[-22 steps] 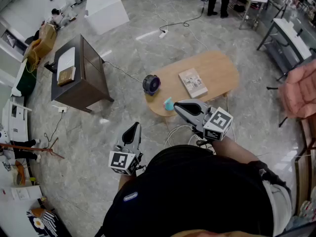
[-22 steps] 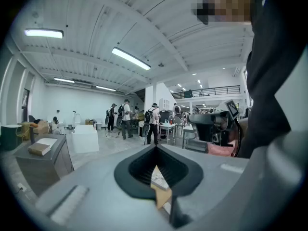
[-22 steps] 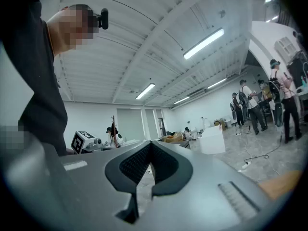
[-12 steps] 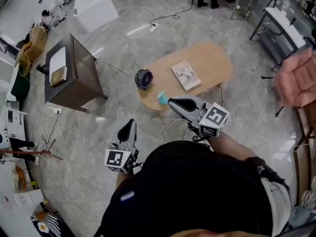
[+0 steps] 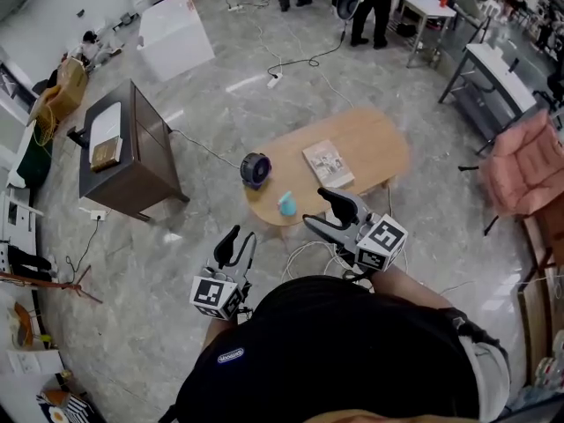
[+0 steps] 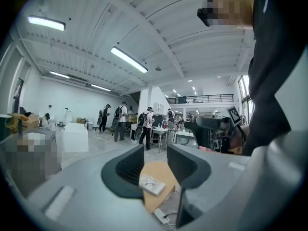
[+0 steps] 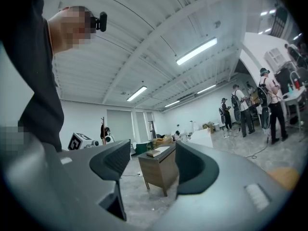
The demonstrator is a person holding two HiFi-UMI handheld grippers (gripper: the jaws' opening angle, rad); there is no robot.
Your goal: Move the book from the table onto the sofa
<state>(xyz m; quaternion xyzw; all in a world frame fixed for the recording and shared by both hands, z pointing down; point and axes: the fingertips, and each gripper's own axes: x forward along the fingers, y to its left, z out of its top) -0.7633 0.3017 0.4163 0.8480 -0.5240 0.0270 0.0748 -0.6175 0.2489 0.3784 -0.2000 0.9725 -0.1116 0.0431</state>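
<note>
Since half a second ago both claws have opened. My left gripper (image 5: 241, 234) and right gripper (image 5: 315, 206) each hold their jaws apart with nothing between them, and the right one has drawn back from the table's near edge. The oval wooden table (image 5: 379, 139) stands on a grey marble floor (image 5: 220, 77) in a big hall, with a dark cabinet (image 5: 132, 152) to its left and a pink armchair (image 5: 529, 166) to its right. The book (image 5: 328, 163) lies flat mid-table. Its long axis crosses the table's length, far end slanted left.
</note>
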